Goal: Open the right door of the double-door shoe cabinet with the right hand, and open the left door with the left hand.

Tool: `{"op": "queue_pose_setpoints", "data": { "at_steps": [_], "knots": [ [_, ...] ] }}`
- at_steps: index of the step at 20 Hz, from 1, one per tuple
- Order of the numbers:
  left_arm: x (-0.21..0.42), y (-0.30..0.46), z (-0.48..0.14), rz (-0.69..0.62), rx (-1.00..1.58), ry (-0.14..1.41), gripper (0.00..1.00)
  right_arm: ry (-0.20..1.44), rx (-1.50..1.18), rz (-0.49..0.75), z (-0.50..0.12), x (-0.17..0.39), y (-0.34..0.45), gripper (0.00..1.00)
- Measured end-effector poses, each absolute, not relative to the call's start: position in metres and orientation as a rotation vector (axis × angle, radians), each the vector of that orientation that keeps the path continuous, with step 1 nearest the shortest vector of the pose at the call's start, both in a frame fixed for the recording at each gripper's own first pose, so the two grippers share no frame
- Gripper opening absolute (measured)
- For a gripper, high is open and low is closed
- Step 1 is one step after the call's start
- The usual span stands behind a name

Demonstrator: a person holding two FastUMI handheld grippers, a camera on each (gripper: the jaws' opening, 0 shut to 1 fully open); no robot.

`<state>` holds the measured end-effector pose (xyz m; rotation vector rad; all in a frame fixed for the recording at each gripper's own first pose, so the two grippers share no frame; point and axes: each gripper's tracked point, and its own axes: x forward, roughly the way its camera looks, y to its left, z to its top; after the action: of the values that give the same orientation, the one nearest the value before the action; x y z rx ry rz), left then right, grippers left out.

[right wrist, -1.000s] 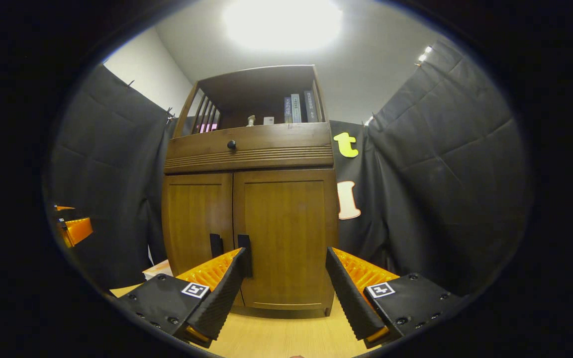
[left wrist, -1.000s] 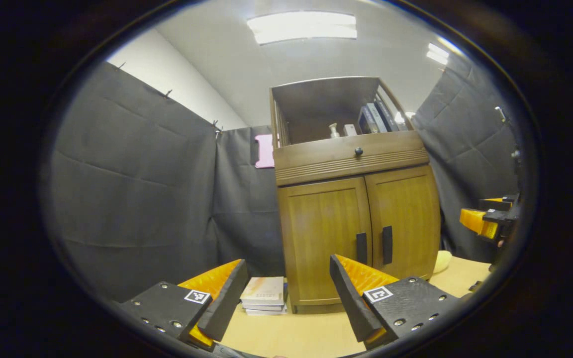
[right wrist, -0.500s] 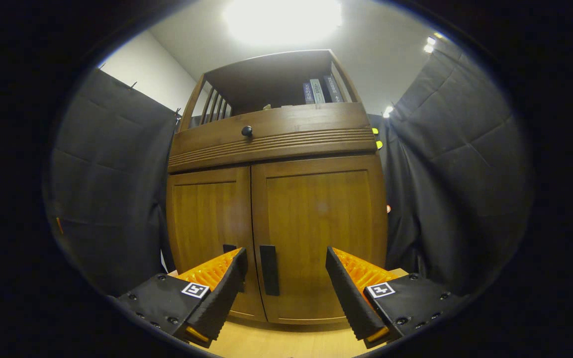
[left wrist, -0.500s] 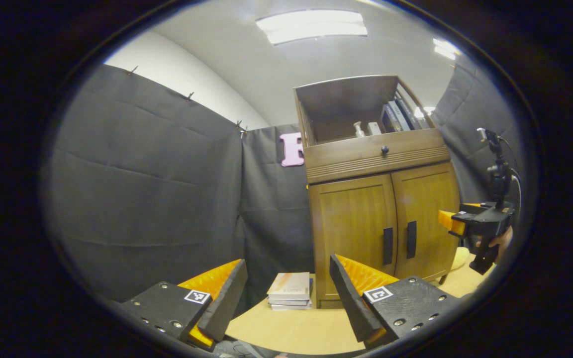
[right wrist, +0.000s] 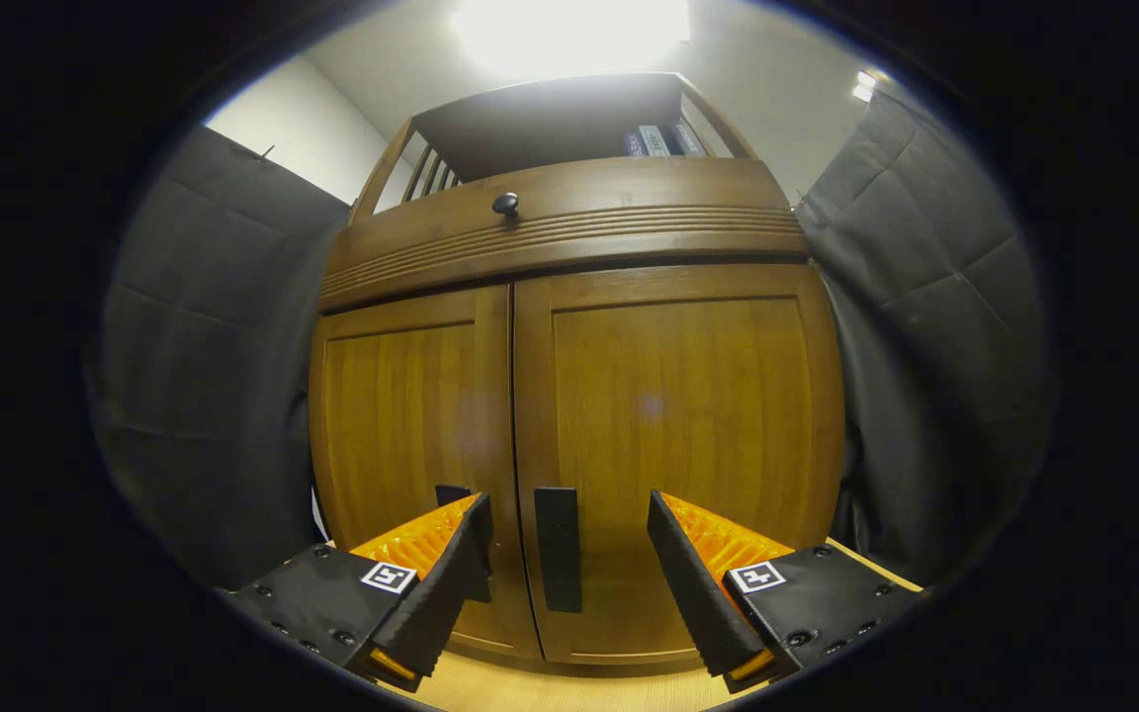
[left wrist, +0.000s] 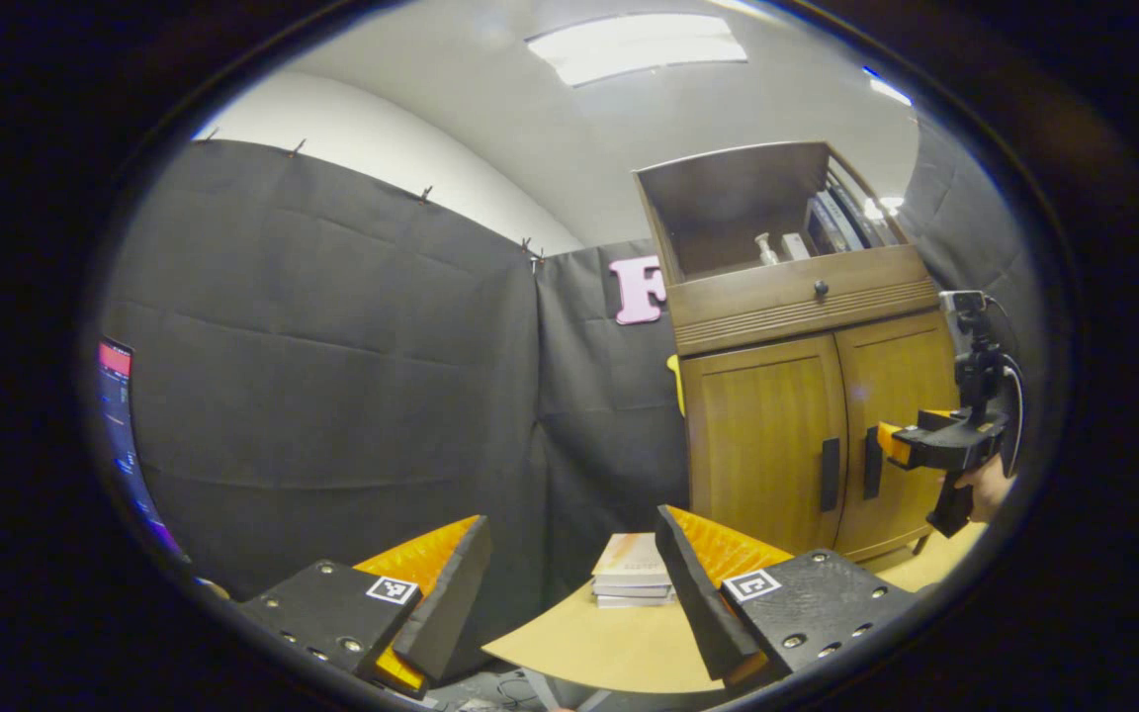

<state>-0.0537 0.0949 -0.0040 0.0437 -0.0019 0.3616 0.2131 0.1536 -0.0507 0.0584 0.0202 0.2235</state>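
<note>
The wooden shoe cabinet fills the right gripper view, both doors closed. The right door carries a dark vertical handle, which stands between the fingers of my open right gripper, a little ahead of them. The left door's handle peeks out behind the left finger. In the left gripper view the cabinet stands far to the right, with both handles visible. My left gripper is open and empty, well back from it. The right gripper, held by a hand, is near the right door.
A stack of books lies on the light wooden tabletop left of the cabinet. A drawer with a round knob sits above the doors, with books on the open shelf above. A lit screen glows at far left.
The right gripper has moved closer to the cabinet, bringing the right door's handle between its fingers. The left gripper view has swung left, so the cabinet sits farther right in it.
</note>
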Motion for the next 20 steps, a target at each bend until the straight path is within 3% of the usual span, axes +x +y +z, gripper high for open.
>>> {"op": "queue_pose_setpoints", "data": {
  "at_steps": [7,11,12,15,16,19,20],
  "knots": [
    [-0.064,0.106,0.004,0.405,0.079,-0.006,0.97,0.097,0.050,0.201,-0.088,0.247,0.170,0.99],
    [-0.067,0.110,0.004,0.418,0.084,-0.010,0.97,0.163,0.034,0.204,-0.112,0.260,0.177,0.78],
    [-0.066,0.111,0.002,0.418,0.081,-0.008,0.97,0.175,0.039,0.206,-0.115,0.265,0.177,0.83],
    [-0.064,0.113,-0.003,0.415,0.079,0.000,0.97,0.202,0.055,0.187,-0.120,0.273,0.177,0.45],
    [-0.063,0.112,-0.004,0.410,0.080,-0.001,0.97,0.216,0.057,0.168,-0.123,0.275,0.174,0.37],
    [-0.056,0.112,-0.008,0.394,0.085,0.007,0.97,0.219,0.051,0.182,-0.122,0.277,0.175,0.33],
    [-0.055,0.111,-0.007,0.387,0.084,0.005,0.97,0.229,0.049,0.188,-0.123,0.277,0.175,0.22]
  ]
}}
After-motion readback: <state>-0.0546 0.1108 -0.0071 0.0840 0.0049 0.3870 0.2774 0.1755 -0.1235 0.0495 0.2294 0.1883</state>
